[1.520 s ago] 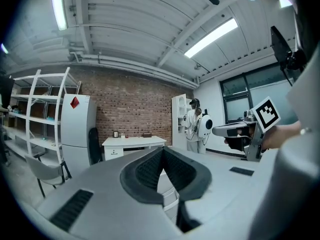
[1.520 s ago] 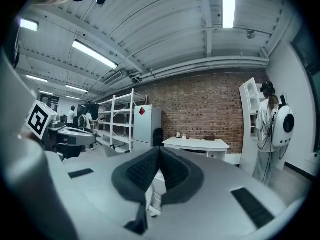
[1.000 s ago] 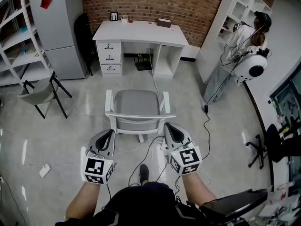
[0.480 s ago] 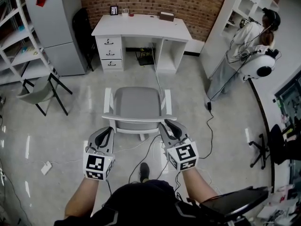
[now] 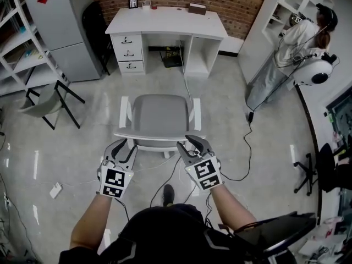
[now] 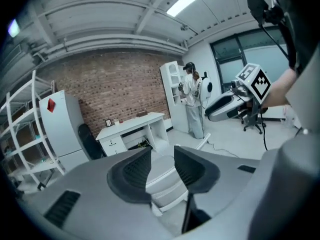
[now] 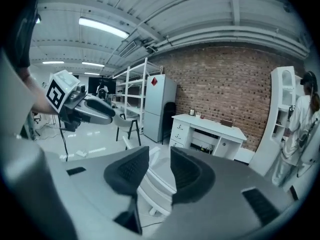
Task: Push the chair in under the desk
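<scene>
Now the left gripper [image 5: 124, 145] and right gripper [image 5: 189, 143], jaws just opened and spread, sit right behind the chair [image 5: 160, 114], its back rail ungripped, lined up to shove it toward the desk [image 5: 165, 23] ahead

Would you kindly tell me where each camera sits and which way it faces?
Head view: on the person's head, looking steeply down at the chair and desk; forearms, left gripper and right gripper show.
Left gripper view: on the left gripper, along its jaws, just opened and gripping nothing, toward chair and desk; the right gripper shows at right.
Right gripper view: likewise along its own just-opened, empty jaws; the left gripper shows at left.
Shared: chair through the gap, desk beyond.
</scene>
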